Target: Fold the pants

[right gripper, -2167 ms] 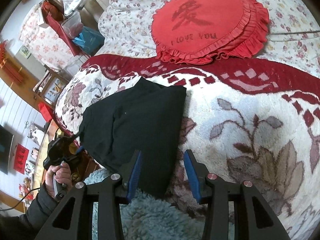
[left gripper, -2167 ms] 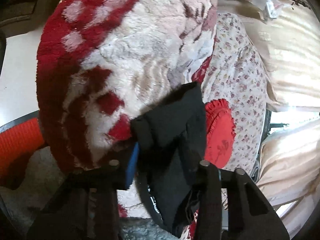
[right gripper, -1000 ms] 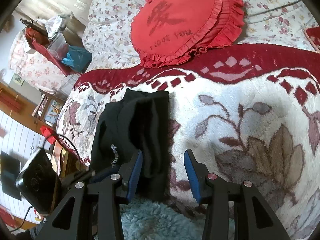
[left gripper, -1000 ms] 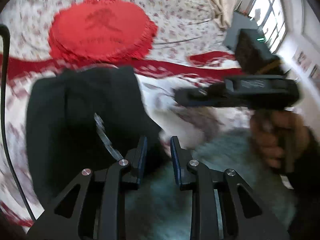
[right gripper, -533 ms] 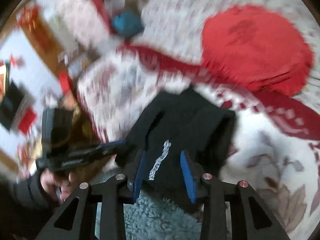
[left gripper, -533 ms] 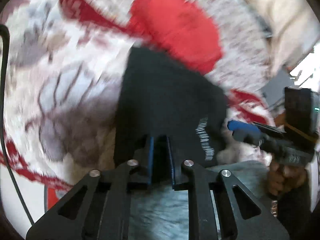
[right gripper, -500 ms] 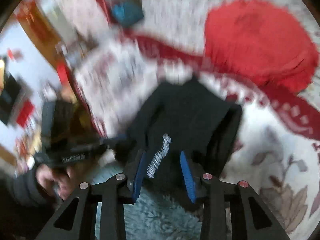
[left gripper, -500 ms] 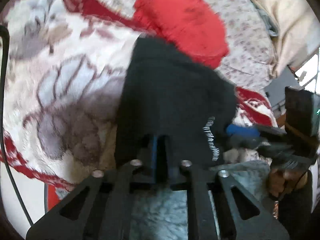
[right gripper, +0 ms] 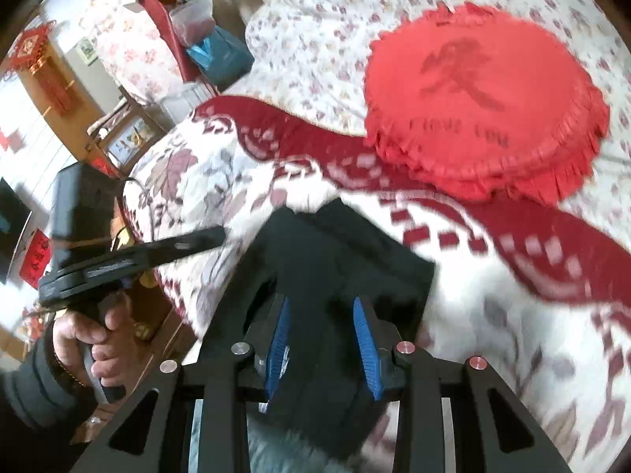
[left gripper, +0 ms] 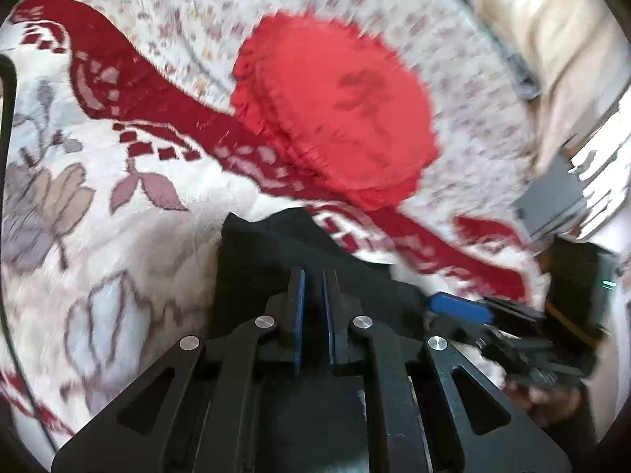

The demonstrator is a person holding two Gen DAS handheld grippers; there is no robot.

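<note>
The folded black pants point(right gripper: 335, 248) lie on the flowered blanket point(right gripper: 512, 335), below a round red cushion point(right gripper: 481, 110). My right gripper point(right gripper: 319, 303) straddles their near edge. Bunched black cloth fills the gap between its blue pads, which press on it from both sides. My left gripper point(left gripper: 313, 274) is shut, the pads almost touching, with the pants point(left gripper: 252, 260) dark behind it. In the right wrist view the left gripper point(right gripper: 217, 234) ends just left of the pants' edge, and I see no cloth in it. One of the right gripper's blue pads point(left gripper: 459, 307) shows at the pants' right side.
The red cushion point(left gripper: 335, 118) rests on a floral sheet point(right gripper: 323, 39) beyond the blanket's red border. A person's hand point(right gripper: 90, 339) holds the left gripper off the bed's left side. Bags and a blue sack point(right gripper: 221, 59) crowd the far left. Grey fleece point(right gripper: 276, 449) lies nearest.
The right gripper's pads have come in from beside the pants to press on their near edge. The left gripper has shut and swung left. Both views have rolled.
</note>
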